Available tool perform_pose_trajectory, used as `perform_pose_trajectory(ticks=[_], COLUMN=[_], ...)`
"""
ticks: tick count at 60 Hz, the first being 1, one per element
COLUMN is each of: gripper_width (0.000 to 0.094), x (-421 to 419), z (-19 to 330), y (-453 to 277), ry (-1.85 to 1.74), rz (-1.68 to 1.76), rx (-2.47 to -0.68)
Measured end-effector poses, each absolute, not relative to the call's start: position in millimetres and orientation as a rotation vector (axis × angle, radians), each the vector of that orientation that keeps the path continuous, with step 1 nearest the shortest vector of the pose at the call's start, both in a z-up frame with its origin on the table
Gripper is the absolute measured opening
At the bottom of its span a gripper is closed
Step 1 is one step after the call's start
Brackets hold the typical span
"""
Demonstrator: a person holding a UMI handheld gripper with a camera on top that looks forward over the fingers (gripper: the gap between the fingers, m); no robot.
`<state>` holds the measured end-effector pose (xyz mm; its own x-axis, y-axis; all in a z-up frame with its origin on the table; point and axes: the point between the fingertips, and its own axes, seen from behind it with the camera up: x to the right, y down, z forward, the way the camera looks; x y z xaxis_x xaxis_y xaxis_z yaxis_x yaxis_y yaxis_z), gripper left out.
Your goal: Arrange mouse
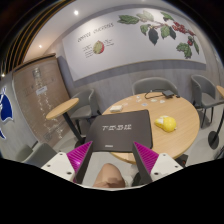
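A round wooden table [150, 108] stands ahead of me. A black mouse pad [120, 129] with white lettering lies on its near side. A small yellow object [165, 123], which looks like the mouse, sits on the table just right of the pad. My gripper [113, 160] is open and empty, held short of the table. Its magenta pads [80, 157] stand wide apart, below the pad's near edge. A skin-coloured shape [108, 178], seemingly part of a person's hand, shows low between the fingers.
A second small wooden table [62, 108] stands to the left. Grey chairs [156, 88] stand behind the round table. A wall poster [105, 43] with fruit and leaves hangs at the back, with a wooden door [38, 82] to its left.
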<state>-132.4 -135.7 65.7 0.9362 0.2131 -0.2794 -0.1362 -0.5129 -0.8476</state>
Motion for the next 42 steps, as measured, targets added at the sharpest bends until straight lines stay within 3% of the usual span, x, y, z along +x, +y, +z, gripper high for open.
perform_pose_trajectory(ticks=[13,33,42], gripper_width=[0.0817,0.0818,0.0819], x=[-94.4,62.8,81.8], z=[53.1,17.9,-1.9], y=[-119.4,-69.3,-36.5], ry=[-0.039,0.067,0.035], rz=[0.347,-0.021,-0.049], rx=[-2.082,-2.087,-2.113])
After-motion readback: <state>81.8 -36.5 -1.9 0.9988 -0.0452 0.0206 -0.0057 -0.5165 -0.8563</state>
